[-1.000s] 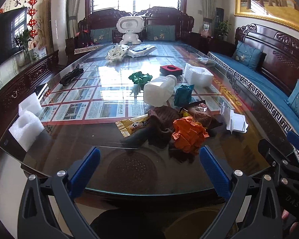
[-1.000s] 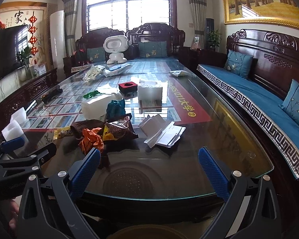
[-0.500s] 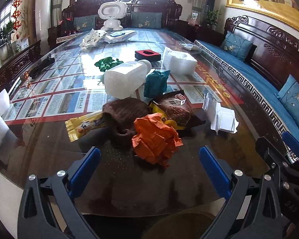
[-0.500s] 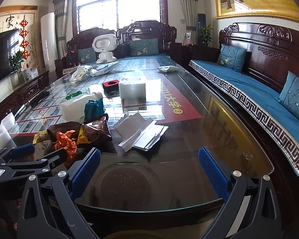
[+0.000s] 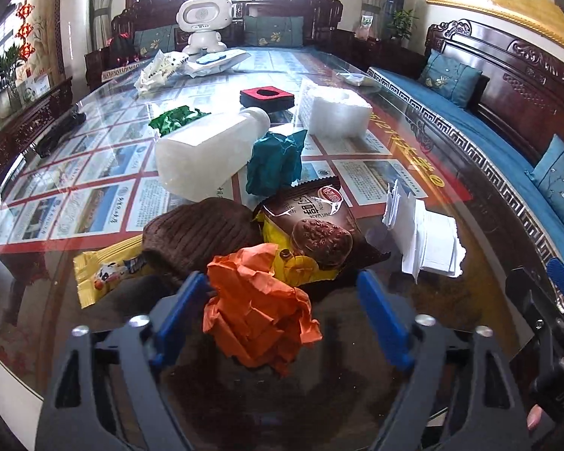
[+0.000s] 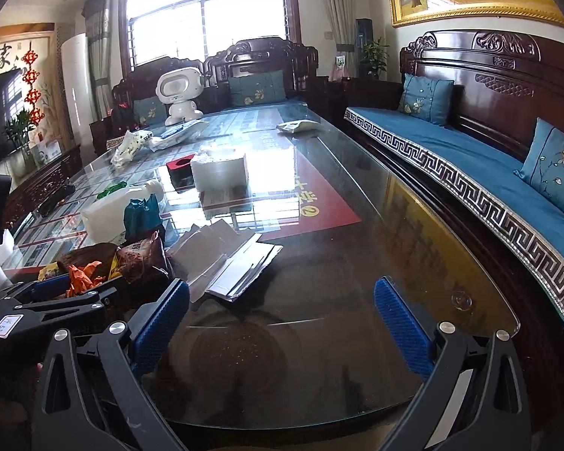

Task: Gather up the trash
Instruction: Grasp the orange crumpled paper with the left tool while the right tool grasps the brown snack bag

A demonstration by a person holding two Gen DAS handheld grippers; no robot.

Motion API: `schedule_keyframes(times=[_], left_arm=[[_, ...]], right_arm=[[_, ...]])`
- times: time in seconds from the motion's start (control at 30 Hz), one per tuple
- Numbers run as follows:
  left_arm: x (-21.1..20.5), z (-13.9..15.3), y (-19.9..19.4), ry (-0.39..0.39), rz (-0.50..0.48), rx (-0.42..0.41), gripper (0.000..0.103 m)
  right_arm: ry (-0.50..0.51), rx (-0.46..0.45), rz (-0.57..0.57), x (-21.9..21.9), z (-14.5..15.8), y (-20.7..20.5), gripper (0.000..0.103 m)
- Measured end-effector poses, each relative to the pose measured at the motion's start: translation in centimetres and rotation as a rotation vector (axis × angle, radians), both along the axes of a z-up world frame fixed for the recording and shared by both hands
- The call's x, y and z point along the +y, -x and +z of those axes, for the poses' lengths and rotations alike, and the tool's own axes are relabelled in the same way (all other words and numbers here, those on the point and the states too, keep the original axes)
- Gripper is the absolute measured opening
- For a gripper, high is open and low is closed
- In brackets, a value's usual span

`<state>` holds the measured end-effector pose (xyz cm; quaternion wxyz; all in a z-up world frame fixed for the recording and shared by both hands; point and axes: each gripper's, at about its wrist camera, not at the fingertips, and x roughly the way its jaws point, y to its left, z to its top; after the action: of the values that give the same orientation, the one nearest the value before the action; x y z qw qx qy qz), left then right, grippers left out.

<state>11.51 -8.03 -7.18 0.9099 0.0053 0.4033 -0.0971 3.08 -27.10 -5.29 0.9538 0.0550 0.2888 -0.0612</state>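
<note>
A long dark wooden surface with a glass top (image 5: 425,173) fills both views, with printed sheets showing under the glass. A carved wooden bench with a blue cushion (image 6: 481,173) runs along its right side.

Trash sits in a loose pile near the front edge of the surface. From large to small: a white plastic jug lying on its side (image 5: 206,154); a white block of foam packing (image 5: 336,111) behind it; a stack of folded white paper (image 5: 425,240) to the right of the pile; a brown ribbed cloth (image 5: 195,235); a brown biscuit wrapper (image 5: 319,225) resting against the cloth; a crumpled orange paper ball (image 5: 259,308) at the front of the pile; a crumpled teal paper (image 5: 274,161) leaning on the jug; a yellow snack wrapper (image 5: 101,274) poking out from under the cloth at left.

The left tool (image 5: 285,315), black with blue pads, straddles the orange paper ball. Its jaws have just been closing; the left pad is at the paper's edge, and a gap remains on the right, so nothing is pinched.

The right tool (image 6: 282,319) hangs over bare glass near the front edge, jaws spread wide with nothing between them. The folded white paper lies just beyond its left finger.
</note>
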Motion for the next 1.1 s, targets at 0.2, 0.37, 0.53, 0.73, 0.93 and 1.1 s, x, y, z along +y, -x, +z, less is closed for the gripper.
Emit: schedule_keyframes(times=[0.2,0.37,0.53,0.73,0.93,1.1], left_arm=[[0.4,-0.2,0.1,0.031,-0.017,0.0,0.046],[0.8,-0.2,0.1,0.066,-0.028,-0.001,0.041],[1.2,-0.4,0.2,0.118,-0.051,0.003,0.036],[2.0,-0.1,0.9,0.166,-0.057,-0.007,0.034],[3.9,1.3,1.9,0.174,-0.045,-0.041,0.034],[5.7,1.5,2.1,0.137,-0.001,-0.065,0.034]], right_arm=[[-0.014,0.006,0.069,1.0,-0.5,-1.2,0.095],[-0.025,0.024,0.073,1.3,-0.9,-2.4,0.095],[-0.058,0.045,0.095,1.3,-1.5,-3.3,0.095],[-0.069,0.041,0.15,2.4,-1.4,-3.6,0.095],[-0.083,0.024,0.21,4.5,-0.7,-3.7,0.095],[-0.097,0.024,0.263,7.0,-0.5,-4.8,0.095]])
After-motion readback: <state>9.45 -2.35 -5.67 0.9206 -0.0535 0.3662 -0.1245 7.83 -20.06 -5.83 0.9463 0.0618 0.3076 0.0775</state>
